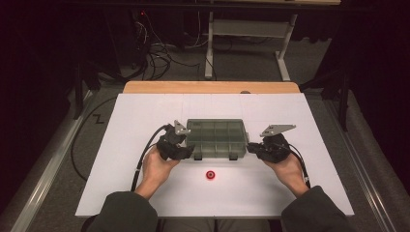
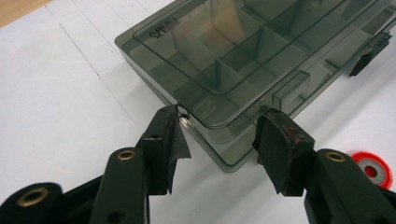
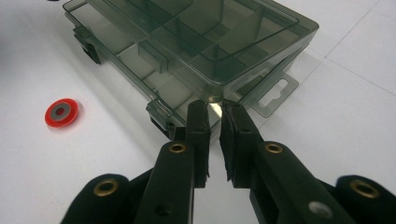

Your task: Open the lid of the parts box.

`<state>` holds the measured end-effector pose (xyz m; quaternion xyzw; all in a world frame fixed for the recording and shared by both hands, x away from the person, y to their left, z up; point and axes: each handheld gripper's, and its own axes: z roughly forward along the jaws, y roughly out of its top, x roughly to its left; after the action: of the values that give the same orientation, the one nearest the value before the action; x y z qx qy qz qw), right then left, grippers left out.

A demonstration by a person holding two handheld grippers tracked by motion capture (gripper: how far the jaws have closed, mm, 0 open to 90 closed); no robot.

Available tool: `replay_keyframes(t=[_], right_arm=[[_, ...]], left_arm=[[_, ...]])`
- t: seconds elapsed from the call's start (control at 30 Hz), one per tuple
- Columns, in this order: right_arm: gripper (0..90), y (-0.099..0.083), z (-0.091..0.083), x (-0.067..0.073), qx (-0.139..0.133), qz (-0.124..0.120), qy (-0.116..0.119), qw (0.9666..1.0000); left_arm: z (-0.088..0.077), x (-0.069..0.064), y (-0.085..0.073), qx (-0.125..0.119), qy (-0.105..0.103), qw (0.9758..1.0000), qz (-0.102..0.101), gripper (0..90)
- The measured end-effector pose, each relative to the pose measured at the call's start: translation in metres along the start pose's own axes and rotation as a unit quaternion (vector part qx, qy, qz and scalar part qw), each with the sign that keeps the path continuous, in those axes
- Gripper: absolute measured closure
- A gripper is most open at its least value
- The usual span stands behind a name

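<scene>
Table (image 1: 145, 193), white top. Smoky clear box (image 1: 216, 137) at centre, lid down, dividers visible through it. Long axis runs left–right across the table; both latches on the near face.

Left gripper (image 1: 186, 151) at the box's near left corner. In the left gripper view its jaws stand well apart and straddle that corner (image 2: 219, 140); the tips sit close to the plastic but do not clamp it — nothing held.

Red ring (image 1: 210, 174) lies on the table just near of the box, between the two hands, touching neither.

Right gripper (image 1: 252, 148) at the box's near right corner. In the right gripper view the jaws are nearly together, only a narrow gap, tips right at the lid edge (image 3: 212, 95) by the corner. Cannot tell whether they pinch the lip or only touch it; the hang tab (image 3: 275, 95) sticks out just right of the tips.

Judgement: the box lies directly far of both grippers, one at each end of its long axis, about equally near. The next move turns on the lid edge and near-face latches.
</scene>
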<state>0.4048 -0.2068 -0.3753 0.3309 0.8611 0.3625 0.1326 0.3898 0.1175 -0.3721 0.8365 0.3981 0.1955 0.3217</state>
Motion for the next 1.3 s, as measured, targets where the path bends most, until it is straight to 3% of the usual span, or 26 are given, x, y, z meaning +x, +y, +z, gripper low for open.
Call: replay_keyframes(t=[0.23,0.67,0.87,1.3], right_arm=[[80.4,0.0,0.004,0.0,-0.004,0.005,0.001,1.0],[75.8,0.005,0.013,-0.006,-0.004,0.04,-0.02,0.999],[75.8,0.014,0.018,-0.01,0.002,0.058,-0.028,0.9979],[75.9,0.027,0.03,-0.014,0.027,0.066,-0.035,0.9969]], left_arm=[[-0.003,0.003,0.003,-0.015,-0.003,0.9998,-0.009,49.5],[-0.007,0.01,0.009,-0.045,-0.011,0.9983,-0.035,48.5],[-0.009,0.014,0.014,-0.052,-0.011,0.9977,-0.041,48.4],[-0.012,0.019,0.023,-0.066,-0.013,0.9964,-0.053,49.2]])
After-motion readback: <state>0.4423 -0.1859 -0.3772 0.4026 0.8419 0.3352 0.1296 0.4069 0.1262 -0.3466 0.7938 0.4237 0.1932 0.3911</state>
